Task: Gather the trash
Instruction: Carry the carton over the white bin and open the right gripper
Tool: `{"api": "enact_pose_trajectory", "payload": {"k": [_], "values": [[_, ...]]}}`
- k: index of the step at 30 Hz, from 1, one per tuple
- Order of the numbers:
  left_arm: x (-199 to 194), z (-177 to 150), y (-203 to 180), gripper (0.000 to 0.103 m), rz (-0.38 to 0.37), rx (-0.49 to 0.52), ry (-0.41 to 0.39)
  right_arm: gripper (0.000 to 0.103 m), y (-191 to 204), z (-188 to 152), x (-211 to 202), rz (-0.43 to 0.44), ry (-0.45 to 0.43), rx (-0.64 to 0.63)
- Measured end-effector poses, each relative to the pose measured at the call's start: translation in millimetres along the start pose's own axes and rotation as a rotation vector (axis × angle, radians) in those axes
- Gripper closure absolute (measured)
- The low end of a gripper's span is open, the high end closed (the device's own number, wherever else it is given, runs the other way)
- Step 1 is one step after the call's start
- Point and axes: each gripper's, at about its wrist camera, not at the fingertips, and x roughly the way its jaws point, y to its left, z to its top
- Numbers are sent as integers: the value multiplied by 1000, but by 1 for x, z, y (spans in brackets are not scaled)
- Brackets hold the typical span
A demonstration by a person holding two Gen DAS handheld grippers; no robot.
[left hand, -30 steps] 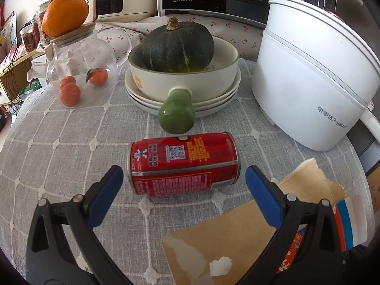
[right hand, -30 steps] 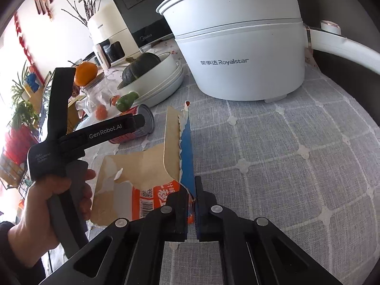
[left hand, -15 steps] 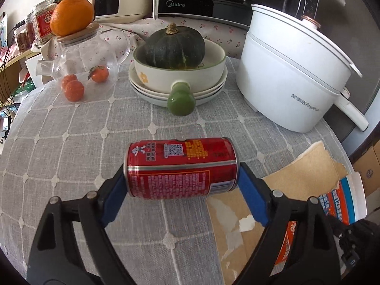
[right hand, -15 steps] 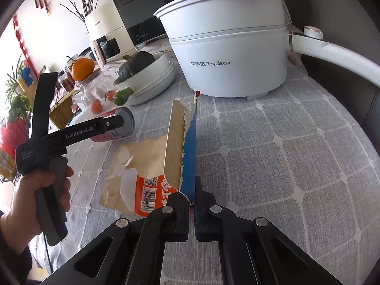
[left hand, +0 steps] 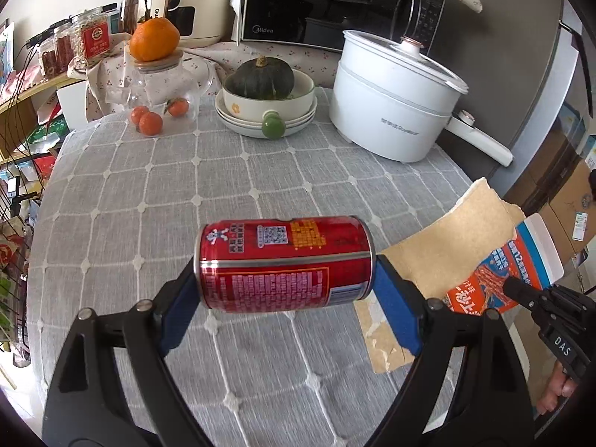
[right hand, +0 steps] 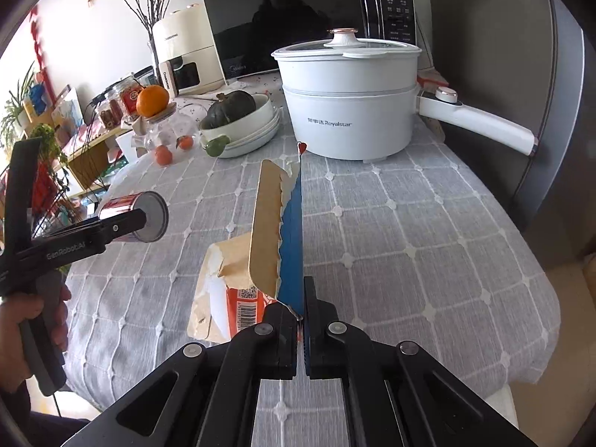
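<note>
Your left gripper [left hand: 285,283] is clamped on the red can [left hand: 285,264], one blue pad against each end, so the can lies sideways between the fingers and hangs clear above the grey checked tablecloth [left hand: 149,193]. Your right gripper [right hand: 301,320] has its jaws pressed together on the edge of a torn cardboard package [right hand: 277,231], brown inside with blue and orange print outside; the piece stands on edge ahead of the fingers, lifted off the cloth.

At the far side of the table, a white bowl [left hand: 268,102] sits on a stack of plates [left hand: 238,123] and holds a dark green squash [left hand: 260,78]; its green knob handle [left hand: 273,128] points toward you. To the left, a clear glass jar [left hand: 164,91] has small oranges inside, and one large orange [left hand: 154,39] rests on its wooden lid. To the right stands a white electric pot [left hand: 391,111] with its lid on, so you cannot tell what is in it. Behind are a microwave [left hand: 327,3] and a cream appliance [left hand: 182,0].
</note>
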Motion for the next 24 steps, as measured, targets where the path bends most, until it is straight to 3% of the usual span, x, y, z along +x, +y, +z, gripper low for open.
{"api": "enact_pose_trajectory", "payload": {"k": [10, 17, 19, 24], "values": [[-61, -44, -28, 16, -97, 56, 8, 101, 6, -33, -72, -94, -11, -19], [-81, -70, -47, 16, -164, 116, 21, 100, -9, -61, -109, -145, -23, 10], [-83, -76, -52, 15, -190, 127, 34, 100, -18, -70, -114, -198, 14, 25], [-84, -86, -68, 16, -263, 146, 74, 100, -48, -88, -128, -227, 74, 103]]}}
